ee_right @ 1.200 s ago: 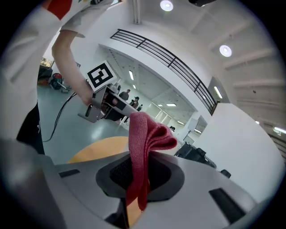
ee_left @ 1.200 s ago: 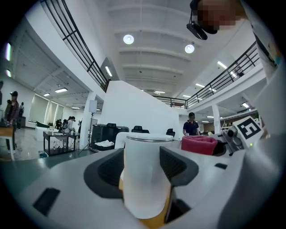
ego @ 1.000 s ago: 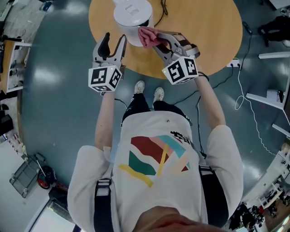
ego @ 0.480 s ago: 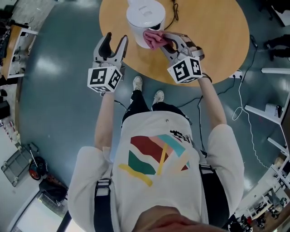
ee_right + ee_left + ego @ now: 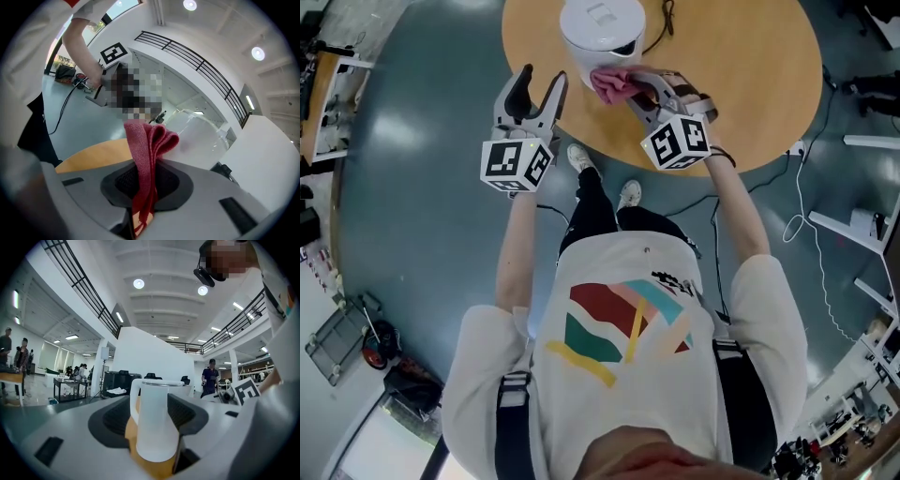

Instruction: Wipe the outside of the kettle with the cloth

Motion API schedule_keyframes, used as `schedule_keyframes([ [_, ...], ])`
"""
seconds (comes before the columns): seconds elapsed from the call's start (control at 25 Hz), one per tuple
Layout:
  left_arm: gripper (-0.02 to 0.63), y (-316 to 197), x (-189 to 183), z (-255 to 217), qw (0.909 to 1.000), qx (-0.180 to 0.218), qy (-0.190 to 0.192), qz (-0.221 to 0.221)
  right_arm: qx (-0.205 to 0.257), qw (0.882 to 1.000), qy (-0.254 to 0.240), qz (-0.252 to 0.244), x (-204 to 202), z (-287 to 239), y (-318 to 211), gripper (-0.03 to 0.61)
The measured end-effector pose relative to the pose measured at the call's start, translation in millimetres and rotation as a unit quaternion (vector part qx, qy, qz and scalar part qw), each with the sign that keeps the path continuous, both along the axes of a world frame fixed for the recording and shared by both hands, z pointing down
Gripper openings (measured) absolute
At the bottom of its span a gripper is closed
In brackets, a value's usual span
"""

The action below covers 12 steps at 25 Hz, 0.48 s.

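Observation:
A white kettle (image 5: 602,36) stands near the front edge of a round wooden table (image 5: 741,84). My right gripper (image 5: 628,91) is shut on a folded pink cloth (image 5: 610,82), and the cloth lies against the kettle's near right side. In the right gripper view the cloth (image 5: 149,150) hangs between the jaws of that gripper (image 5: 146,190), with the kettle's wall (image 5: 201,136) just to its right. My left gripper (image 5: 538,94) hovers at the table's edge, left of the kettle and apart from it, open and holding nothing. The left gripper view shows the kettle (image 5: 155,423), handle to the left.
A black cable (image 5: 667,17) lies on the table behind the kettle. More cable and a power strip (image 5: 797,148) lie on the floor to the right. The person's shoes (image 5: 628,195) stand by the table's front edge. People and desks show far off in the left gripper view.
The right gripper has slid the cloth lower and a little leftward over the kettle's near side. The left gripper has kept its place and its opening.

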<state>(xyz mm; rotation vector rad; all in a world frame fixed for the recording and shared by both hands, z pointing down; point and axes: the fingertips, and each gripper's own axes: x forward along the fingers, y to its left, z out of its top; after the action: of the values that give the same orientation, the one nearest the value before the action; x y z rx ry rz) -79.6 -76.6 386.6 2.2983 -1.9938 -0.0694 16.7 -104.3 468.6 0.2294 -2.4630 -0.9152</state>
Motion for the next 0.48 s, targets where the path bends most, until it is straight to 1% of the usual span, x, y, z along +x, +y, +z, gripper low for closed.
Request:
schedule_keyframes([
  [0.12,0.279,1.9,-7.2,11.0,1.0,-0.006,0.006,-0.005,-0.015,1.0,0.025,-0.008,-6.9,31.9,3.5,0.044],
  [0.28,0.279,4.6,-14.0,26.1,0.9997,-0.014,0.009,-0.015,-0.05,0.997,0.05,-0.011,-13.8,75.6,4.7,0.044],
  [0.48,0.279,3.4,-20.6,47.8,0.9993,-0.025,0.015,-0.022,-0.08,0.995,0.06,-0.012,-22.4,109.2,6.3,0.044],
])
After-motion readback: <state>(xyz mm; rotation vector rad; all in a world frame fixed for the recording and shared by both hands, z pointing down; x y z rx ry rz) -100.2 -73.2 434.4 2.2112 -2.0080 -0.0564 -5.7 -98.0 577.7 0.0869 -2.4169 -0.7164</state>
